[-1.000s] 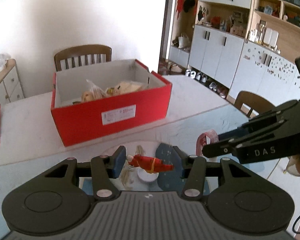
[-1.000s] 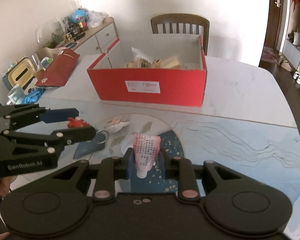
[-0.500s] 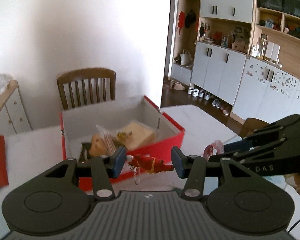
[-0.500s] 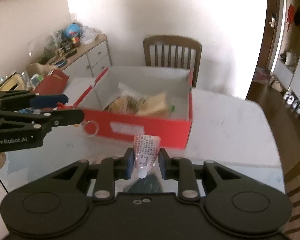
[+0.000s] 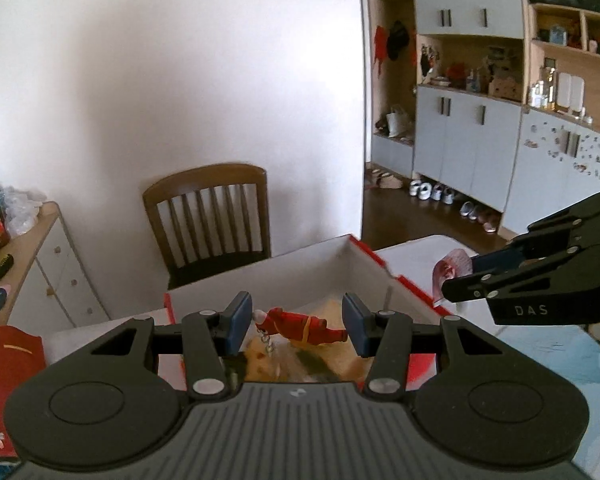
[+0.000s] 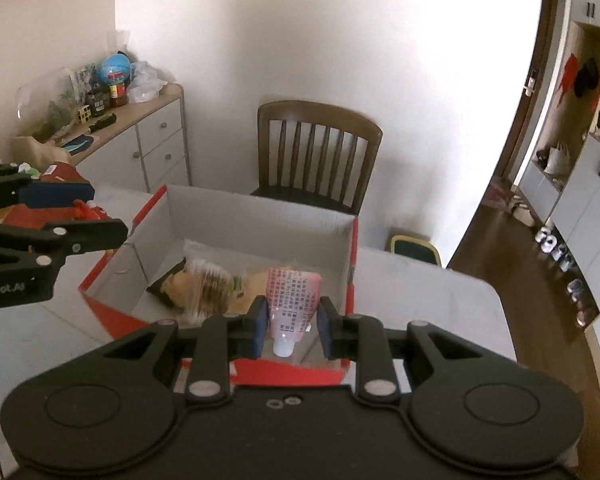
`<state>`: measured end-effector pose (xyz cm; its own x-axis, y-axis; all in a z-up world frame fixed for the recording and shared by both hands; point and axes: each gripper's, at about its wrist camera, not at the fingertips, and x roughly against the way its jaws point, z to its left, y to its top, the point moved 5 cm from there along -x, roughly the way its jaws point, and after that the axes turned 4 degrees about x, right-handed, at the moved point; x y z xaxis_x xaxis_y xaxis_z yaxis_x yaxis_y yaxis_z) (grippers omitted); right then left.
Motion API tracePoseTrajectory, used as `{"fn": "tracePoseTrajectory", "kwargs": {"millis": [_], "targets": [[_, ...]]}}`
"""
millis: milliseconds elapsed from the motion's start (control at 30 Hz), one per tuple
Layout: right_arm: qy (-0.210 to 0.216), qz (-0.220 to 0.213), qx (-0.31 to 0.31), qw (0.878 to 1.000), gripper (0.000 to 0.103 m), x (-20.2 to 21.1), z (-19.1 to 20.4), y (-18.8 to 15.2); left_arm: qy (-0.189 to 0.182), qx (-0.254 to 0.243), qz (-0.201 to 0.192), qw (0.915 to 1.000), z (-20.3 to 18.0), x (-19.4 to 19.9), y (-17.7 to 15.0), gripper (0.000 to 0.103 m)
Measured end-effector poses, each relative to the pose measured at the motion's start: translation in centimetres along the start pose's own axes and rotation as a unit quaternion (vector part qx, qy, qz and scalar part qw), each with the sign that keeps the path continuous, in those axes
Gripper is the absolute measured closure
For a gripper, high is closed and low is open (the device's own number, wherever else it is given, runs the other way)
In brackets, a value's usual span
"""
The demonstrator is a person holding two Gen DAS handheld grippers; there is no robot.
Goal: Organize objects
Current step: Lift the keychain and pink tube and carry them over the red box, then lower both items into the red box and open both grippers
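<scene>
Soft daylight washes the plain white wall (image 6: 380, 40) almost to glare in both fisheye views, whose black corners and bowed tall grey-white cupboards (image 5: 472, 144) show edge distortion, while the open red cardboard box (image 6: 148, 322) looks slightly smeared.

The left gripper (image 5: 296, 326) holds a red figurine (image 5: 300, 327) crosswise above the open red box (image 5: 404, 284); the right gripper (image 5: 456, 276) holds a pink tube (image 5: 450, 266) alongside.

Matt red cardboard box (image 6: 148, 322), white inside; glossy plastic tube (image 6: 294, 300); smooth dark wooden chair (image 6: 320, 148); matt black plastic grippers.
</scene>
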<state>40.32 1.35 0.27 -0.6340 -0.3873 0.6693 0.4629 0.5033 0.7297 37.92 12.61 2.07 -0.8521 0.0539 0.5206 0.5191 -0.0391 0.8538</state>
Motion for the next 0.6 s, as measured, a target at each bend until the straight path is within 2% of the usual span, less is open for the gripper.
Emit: {"fn": "tracePoseTrajectory", "kwargs": {"millis": [267, 600], "targets": [[0.014, 0.025, -0.003, 1.000, 0.078, -4.0, 0.9, 0.7, 0.009, 0.015, 0.039, 0.9991, 2.9, -4.7, -0.3, 0.054], [0.014, 0.063, 0.000, 0.998, 0.078, -8.6, 2.0, 0.3, 0.010, 0.012, 0.100, 0.9948, 3.9, -9.6, -3.3, 0.054]]}}
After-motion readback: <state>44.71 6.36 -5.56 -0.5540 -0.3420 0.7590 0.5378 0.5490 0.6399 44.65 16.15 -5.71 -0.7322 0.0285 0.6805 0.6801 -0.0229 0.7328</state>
